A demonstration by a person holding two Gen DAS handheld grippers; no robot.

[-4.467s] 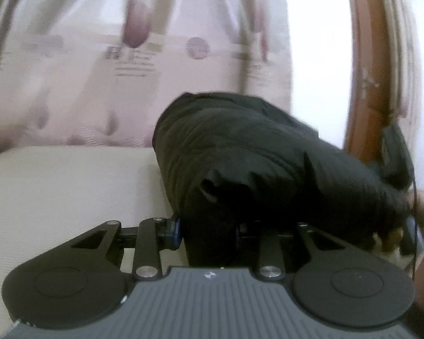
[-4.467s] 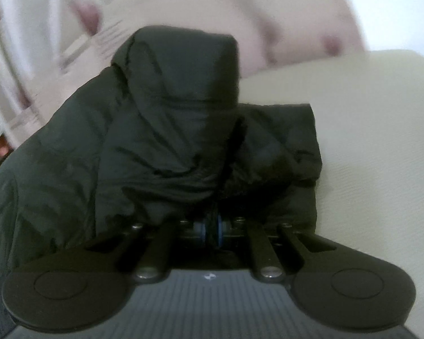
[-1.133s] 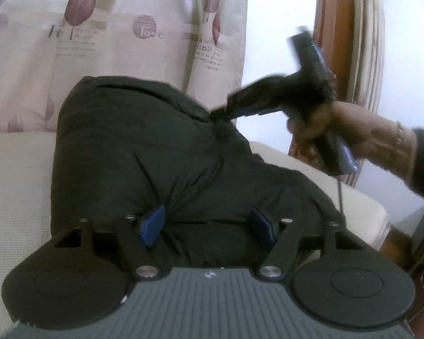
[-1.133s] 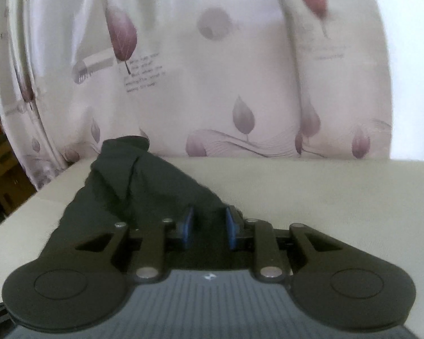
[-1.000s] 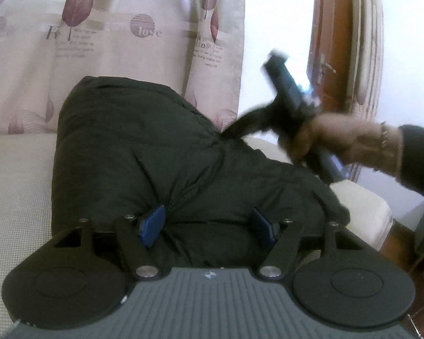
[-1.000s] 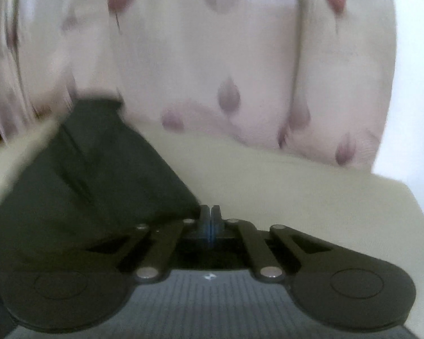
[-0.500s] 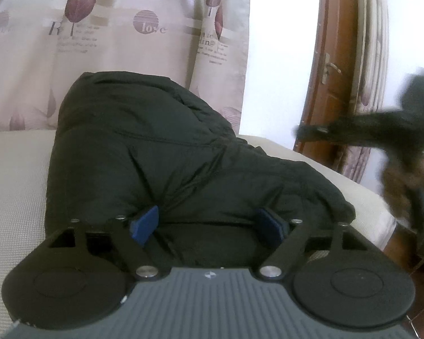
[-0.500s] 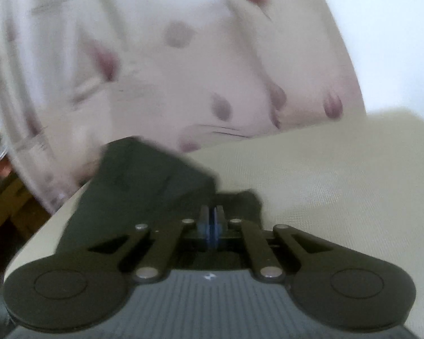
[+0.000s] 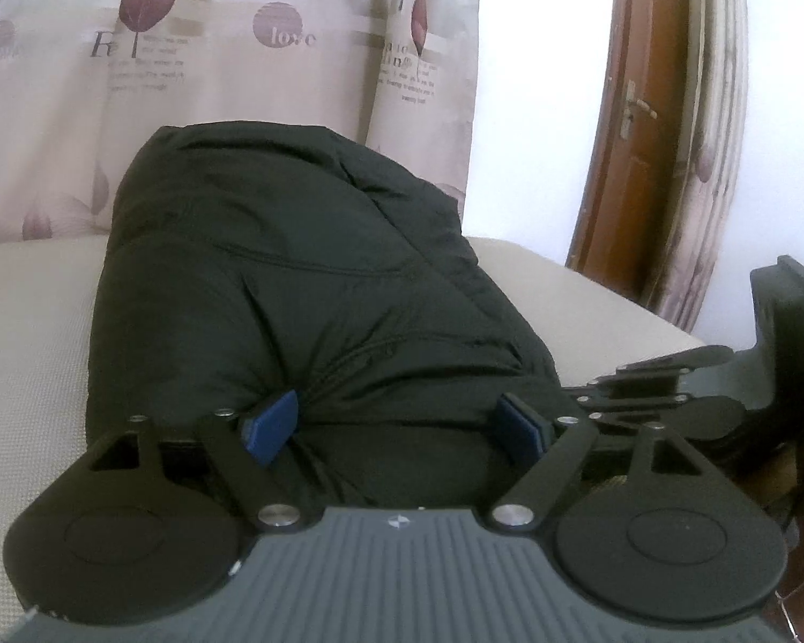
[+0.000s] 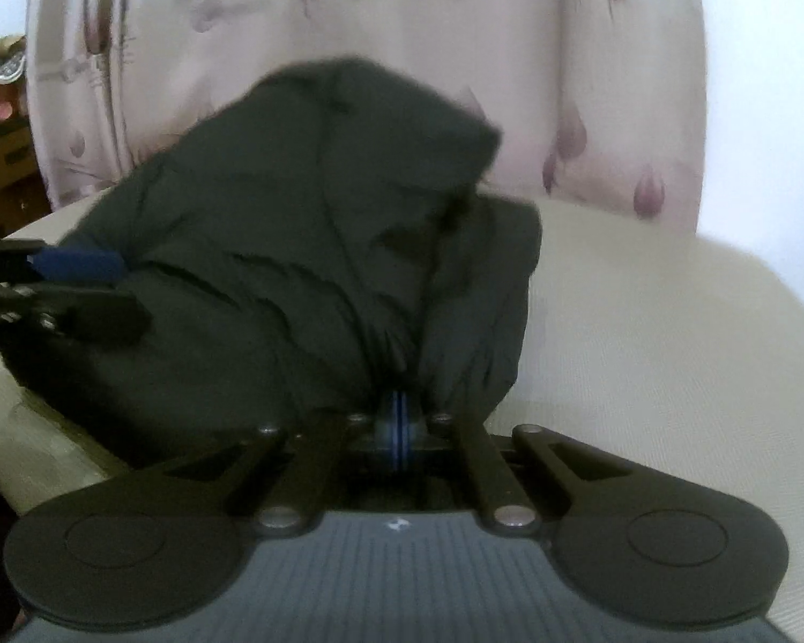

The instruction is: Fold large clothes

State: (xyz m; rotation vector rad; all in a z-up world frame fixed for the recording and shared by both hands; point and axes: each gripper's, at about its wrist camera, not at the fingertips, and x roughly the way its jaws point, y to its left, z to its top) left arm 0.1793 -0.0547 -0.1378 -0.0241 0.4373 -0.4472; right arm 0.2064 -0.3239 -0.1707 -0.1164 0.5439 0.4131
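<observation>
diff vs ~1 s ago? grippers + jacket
The right gripper, raised near the patterned curtain a second ago, has swung down to the near edge of the black padded jacket; its jaws are shut, though fabric between them cannot be confirmed. The left gripper opened slightly wider around the jacket's bulge. Jacket stays bundled on the beige cushion.

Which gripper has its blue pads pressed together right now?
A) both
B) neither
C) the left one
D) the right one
D: the right gripper's pads meet at the near edge of the dark green padded jacket, while the left gripper's pads stand wide apart against the jacket's near edge.
</observation>
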